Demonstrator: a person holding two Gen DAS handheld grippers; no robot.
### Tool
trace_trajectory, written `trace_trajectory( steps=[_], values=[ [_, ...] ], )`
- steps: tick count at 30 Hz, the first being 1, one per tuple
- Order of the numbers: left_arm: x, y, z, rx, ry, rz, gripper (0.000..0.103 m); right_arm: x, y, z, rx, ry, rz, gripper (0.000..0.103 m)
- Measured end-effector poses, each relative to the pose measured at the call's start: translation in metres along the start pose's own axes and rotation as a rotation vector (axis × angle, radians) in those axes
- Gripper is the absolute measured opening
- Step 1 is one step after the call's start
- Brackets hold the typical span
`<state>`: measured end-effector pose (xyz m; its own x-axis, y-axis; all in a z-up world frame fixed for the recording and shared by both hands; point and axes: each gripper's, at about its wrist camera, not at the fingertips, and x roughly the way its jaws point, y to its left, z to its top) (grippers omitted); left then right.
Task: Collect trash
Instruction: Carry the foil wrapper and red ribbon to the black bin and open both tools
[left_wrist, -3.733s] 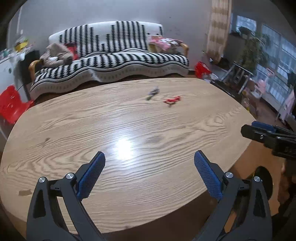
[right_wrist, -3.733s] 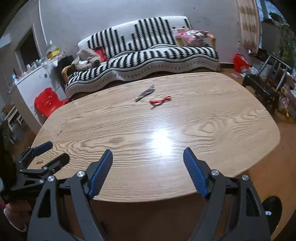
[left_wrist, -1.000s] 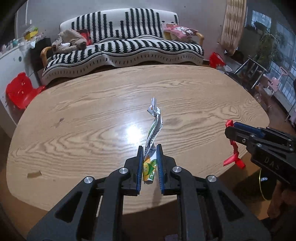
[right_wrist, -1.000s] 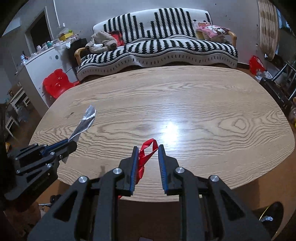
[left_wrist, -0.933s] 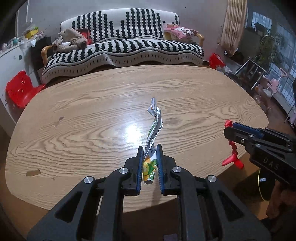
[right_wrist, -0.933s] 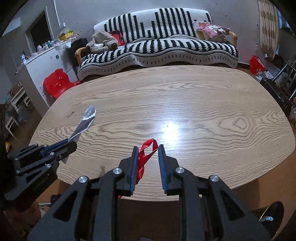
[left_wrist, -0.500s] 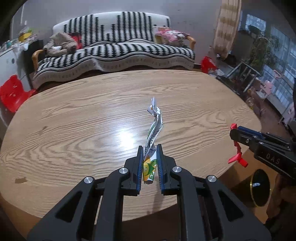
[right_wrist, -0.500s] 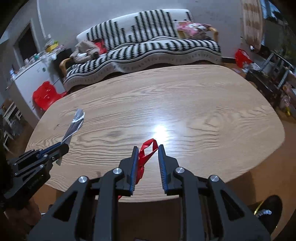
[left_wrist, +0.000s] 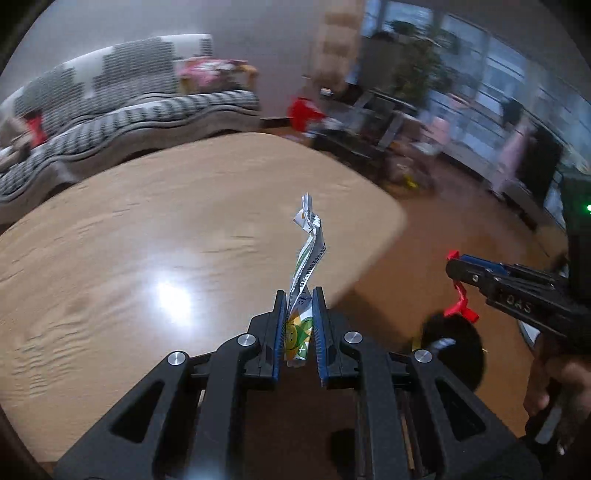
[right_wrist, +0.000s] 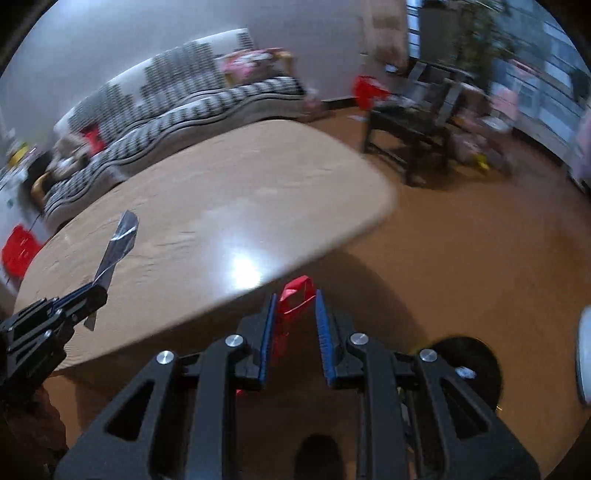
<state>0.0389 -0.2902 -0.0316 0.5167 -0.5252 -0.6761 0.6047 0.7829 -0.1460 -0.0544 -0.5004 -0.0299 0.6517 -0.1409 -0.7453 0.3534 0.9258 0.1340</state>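
Observation:
My left gripper (left_wrist: 298, 295) is shut on a twisted white-and-green snack wrapper (left_wrist: 306, 266), which sticks up above the oval wooden table (left_wrist: 147, 229). In the right wrist view that gripper (right_wrist: 96, 292) shows at the lower left with the wrapper's silver side (right_wrist: 116, 245). My right gripper (right_wrist: 293, 297) is shut on a red plastic strip (right_wrist: 295, 295) and hangs past the table's edge (right_wrist: 303, 254), over the floor. From the left wrist view it (left_wrist: 452, 266) comes in from the right, the red strip (left_wrist: 460, 299) dangling below it. A round black bin (right_wrist: 465, 365) stands on the floor just beyond and below the right gripper.
A black-and-white striped sofa (left_wrist: 122, 107) runs behind the table. A dark chair (right_wrist: 410, 125) and assorted clutter stand on the brown floor to the right, near the windows. A red stool (right_wrist: 18, 247) sits at the far left. Both views are motion-blurred.
Both grippers have swung right, off the table top toward its right edge and the floor. Each keeps its grip. The black bin has come closer into view.

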Motion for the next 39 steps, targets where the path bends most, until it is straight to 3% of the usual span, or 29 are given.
trace_trajectory(
  steps=[6, 11, 14, 22, 35, 36, 37, 38, 39],
  values=[
    [0.055, -0.113, -0.022, 0.136, 0.098, -0.191, 0.013, -0.013, -0.108, -0.027, 0.166, 0.032, -0.097, 0.022],
    [0.096, -0.183, -0.049, 0.204, 0.206, -0.309, 0.013, -0.009, -0.178, -0.053, 0.283, 0.122, -0.165, 0.022],
    [0.118, -0.211, -0.063, 0.231, 0.253, -0.335, 0.013, -0.005, -0.204, -0.064, 0.310, 0.157, -0.208, 0.022],
    [0.154, -0.240, -0.074, 0.258, 0.314, -0.344, 0.014, 0.003, -0.220, -0.075, 0.361, 0.207, -0.201, 0.023],
    [0.166, -0.258, -0.084, 0.289, 0.325, -0.345, 0.014, 0.017, -0.241, -0.076, 0.411, 0.252, -0.227, 0.025],
    [0.169, -0.259, -0.083, 0.291, 0.329, -0.349, 0.017, 0.018, -0.243, -0.077, 0.420, 0.255, -0.232, 0.033],
    [0.171, -0.260, -0.085, 0.294, 0.335, -0.352, 0.026, 0.017, -0.245, -0.077, 0.431, 0.255, -0.239, 0.041],
    [0.173, -0.261, -0.087, 0.295, 0.337, -0.352, 0.034, 0.015, -0.247, -0.077, 0.440, 0.248, -0.250, 0.059],
    [0.173, -0.261, -0.088, 0.295, 0.335, -0.349, 0.054, 0.014, -0.248, -0.078, 0.443, 0.238, -0.255, 0.062]
  ],
)
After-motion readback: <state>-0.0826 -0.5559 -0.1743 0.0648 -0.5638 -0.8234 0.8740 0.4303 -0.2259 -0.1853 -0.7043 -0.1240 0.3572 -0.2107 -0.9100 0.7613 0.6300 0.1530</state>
